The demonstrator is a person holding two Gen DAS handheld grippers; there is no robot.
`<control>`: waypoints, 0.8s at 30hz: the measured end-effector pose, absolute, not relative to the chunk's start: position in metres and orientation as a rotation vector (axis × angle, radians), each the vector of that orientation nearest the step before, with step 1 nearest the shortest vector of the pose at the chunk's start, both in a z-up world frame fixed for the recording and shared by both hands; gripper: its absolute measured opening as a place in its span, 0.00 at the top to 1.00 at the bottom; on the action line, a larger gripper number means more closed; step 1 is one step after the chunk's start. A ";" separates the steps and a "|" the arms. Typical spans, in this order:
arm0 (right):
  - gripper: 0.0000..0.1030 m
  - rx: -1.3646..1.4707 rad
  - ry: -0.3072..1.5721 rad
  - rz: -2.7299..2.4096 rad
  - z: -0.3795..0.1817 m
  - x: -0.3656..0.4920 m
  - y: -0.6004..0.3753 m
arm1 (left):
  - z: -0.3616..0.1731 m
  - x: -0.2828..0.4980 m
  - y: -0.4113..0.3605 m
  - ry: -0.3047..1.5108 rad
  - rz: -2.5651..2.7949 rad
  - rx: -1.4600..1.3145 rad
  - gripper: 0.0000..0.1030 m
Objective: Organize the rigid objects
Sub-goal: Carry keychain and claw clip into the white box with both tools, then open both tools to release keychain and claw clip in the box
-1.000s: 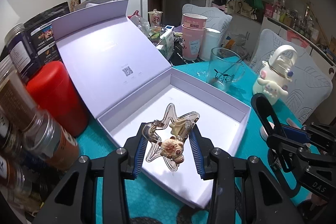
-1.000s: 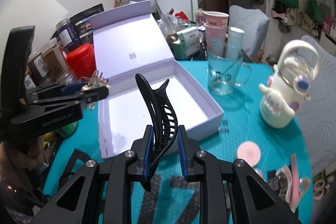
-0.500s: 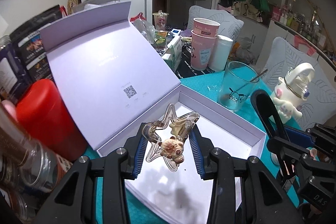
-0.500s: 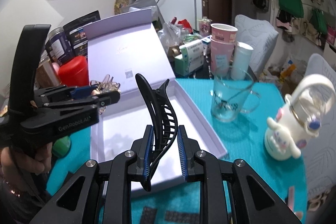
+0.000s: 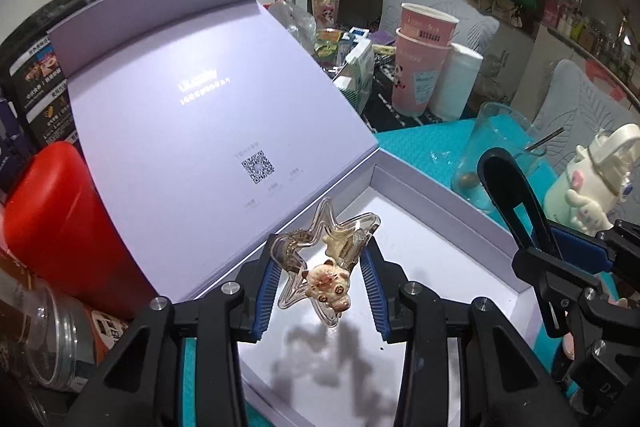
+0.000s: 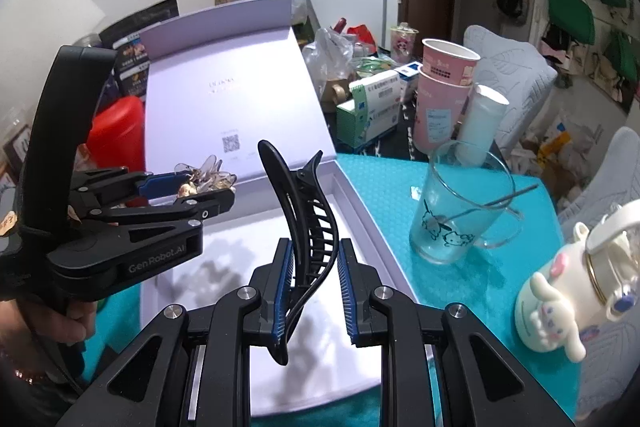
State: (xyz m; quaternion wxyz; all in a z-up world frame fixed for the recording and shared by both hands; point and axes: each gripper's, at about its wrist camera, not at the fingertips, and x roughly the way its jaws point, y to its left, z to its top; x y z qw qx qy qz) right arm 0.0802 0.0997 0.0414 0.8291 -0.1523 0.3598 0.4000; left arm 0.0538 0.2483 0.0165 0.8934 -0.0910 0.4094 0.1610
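The clear star-shaped hair clip (image 5: 320, 259), with a small tan bear charm on its front, is pinched between the blue pads of the left gripper (image 5: 322, 287) and hangs above the near part of the open white box (image 5: 436, 195), casting a shadow on the box floor. The black claw hair clip (image 6: 304, 227) stands upright, clamped between the pads of the right gripper (image 6: 314, 291), also above the box floor, toward its right-hand wall. In the right wrist view the left gripper reaches in from the left of the box, held by a hand (image 6: 60, 315). The box's lid (image 5: 192, 99) leans back behind the tray, a QR code printed on its inner face. Left of the box stands a red container (image 5: 52, 227). To the right of the box, on the teal tablecloth (image 6: 400, 179), sit a glass mug (image 6: 460, 203) with cartoon prints and, farther right, a white character bottle (image 6: 568, 291). Behind the mug, beyond the box, are stacked pink paper cups (image 6: 442, 95).
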 end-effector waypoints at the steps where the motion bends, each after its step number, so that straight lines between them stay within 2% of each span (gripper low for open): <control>1: 0.78 -0.320 0.775 0.850 0.039 0.082 0.101 | 0.013 0.056 0.250 0.862 0.330 -0.202 0.62; 15: 0.77 -0.295 0.864 0.842 0.018 0.100 0.100 | -0.005 0.070 0.255 0.936 0.356 -0.242 0.62; 17: 0.73 -0.298 0.863 0.837 0.019 0.099 0.100 | -0.006 0.071 0.256 0.948 0.358 -0.255 0.62; 18: 0.64 -0.299 0.864 0.831 0.019 0.099 0.099 | -0.007 0.072 0.257 0.961 0.361 -0.265 0.62; 19: 0.60 -0.298 0.865 0.828 0.019 0.099 0.099 | -0.009 0.074 0.258 0.979 0.367 -0.275 0.61; 24: 0.60 -0.297 0.864 0.819 0.021 0.096 0.095 | -0.010 0.071 0.256 0.997 0.378 -0.276 0.60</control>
